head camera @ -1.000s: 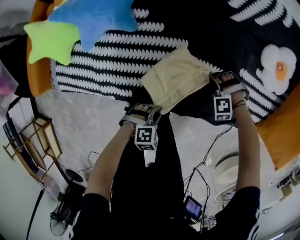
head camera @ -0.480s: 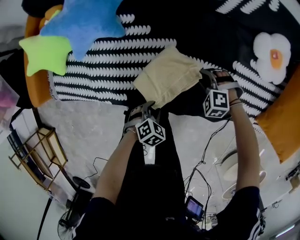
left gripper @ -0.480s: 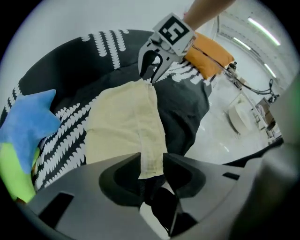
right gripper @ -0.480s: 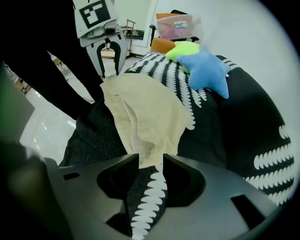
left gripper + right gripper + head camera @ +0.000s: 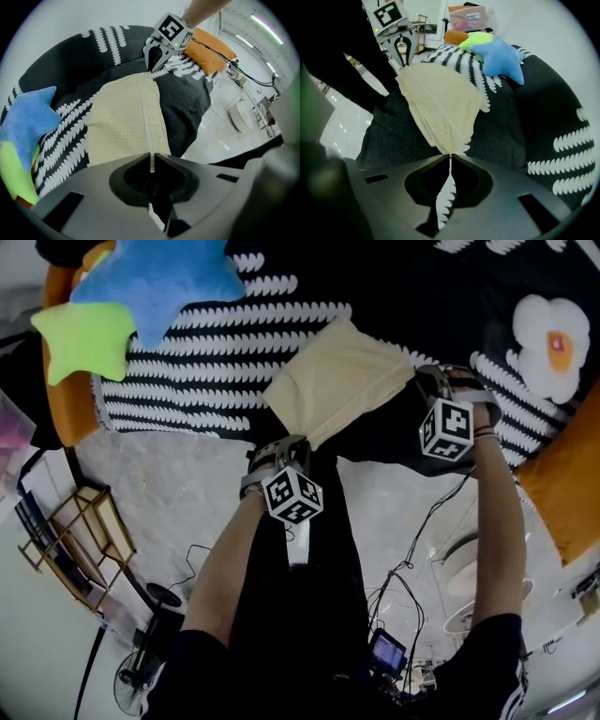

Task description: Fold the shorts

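**Shorts lying near the cover's front edge**

The shorts (image 5: 337,381) are lying on the bed cover (image 5: 234,343), close to its near edge — one star cushion (image 5: 159,282) is resting well to their left, overlapping a second cushion (image 5: 84,338) further left. A rack (image 5: 75,531) is standing on the floor (image 5: 178,493) in front, at left

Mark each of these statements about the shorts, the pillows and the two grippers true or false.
1. The shorts are pale yellow. True.
2. The left gripper has its jaws wide open. False: they have just been closing and now pinch the edge of the shorts.
3. The right gripper grips a corner of the shorts. True; its jaws have just been closing.
4. The blue star pillow lies on the shorts. False: it lies apart from them, next to a green pillow.
5. The shorts lie on a black and white blanket. True.
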Demonstrator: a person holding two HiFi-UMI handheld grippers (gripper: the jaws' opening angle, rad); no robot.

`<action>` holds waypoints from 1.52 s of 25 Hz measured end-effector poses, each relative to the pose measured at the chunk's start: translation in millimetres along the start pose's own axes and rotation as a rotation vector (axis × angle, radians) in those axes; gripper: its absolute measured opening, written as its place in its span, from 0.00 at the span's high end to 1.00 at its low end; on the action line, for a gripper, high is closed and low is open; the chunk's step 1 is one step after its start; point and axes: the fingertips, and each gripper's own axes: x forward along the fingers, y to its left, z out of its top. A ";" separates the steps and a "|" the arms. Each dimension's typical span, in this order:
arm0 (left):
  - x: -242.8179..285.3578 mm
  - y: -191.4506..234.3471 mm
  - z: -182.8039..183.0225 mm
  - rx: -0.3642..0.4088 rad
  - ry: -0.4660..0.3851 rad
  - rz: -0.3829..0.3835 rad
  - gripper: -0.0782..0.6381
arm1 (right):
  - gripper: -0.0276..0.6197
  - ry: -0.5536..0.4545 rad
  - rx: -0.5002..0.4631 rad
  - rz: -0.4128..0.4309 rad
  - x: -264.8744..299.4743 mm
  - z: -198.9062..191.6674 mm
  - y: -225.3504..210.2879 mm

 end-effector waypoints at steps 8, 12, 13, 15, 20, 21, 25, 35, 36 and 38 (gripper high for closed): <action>0.0 -19.5 1.0 -0.213 -0.002 -0.103 0.56 | 0.81 0.030 0.273 0.062 7.8 -31.1 26.0; -6.4 -12.8 4.4 -0.331 -0.060 -0.070 0.45 | 0.58 -0.078 0.459 0.055 -7.7 1.6 29.7; -10.7 -10.0 5.0 -0.370 -0.070 -0.068 0.45 | 0.57 -0.103 0.490 0.043 -14.9 11.2 29.1; -19.5 -5.2 6.9 -0.429 -0.083 -0.074 0.44 | 0.54 -0.145 0.554 0.018 -29.1 28.0 27.0; -32.6 22.8 20.9 -0.453 -0.140 -0.037 0.42 | 0.52 -0.291 0.904 -0.096 -62.0 56.8 4.3; -34.5 30.9 24.8 -0.452 -0.152 -0.019 0.42 | 0.53 -0.321 0.998 -0.127 -69.8 58.8 -0.1; -44.6 62.3 47.8 -0.444 -0.222 -0.003 0.42 | 0.52 -0.380 1.213 -0.217 -93.4 66.8 -6.6; -117.2 118.8 99.1 -0.404 -0.414 0.019 0.42 | 0.51 -0.425 1.401 -0.317 -156.4 94.4 -16.5; -126.2 123.2 103.8 -0.399 -0.432 0.021 0.42 | 0.52 -0.429 1.416 -0.339 -165.1 96.4 -19.4; -147.7 128.1 111.1 -0.391 -0.462 0.021 0.42 | 0.52 -0.431 1.437 -0.373 -183.9 103.6 -22.1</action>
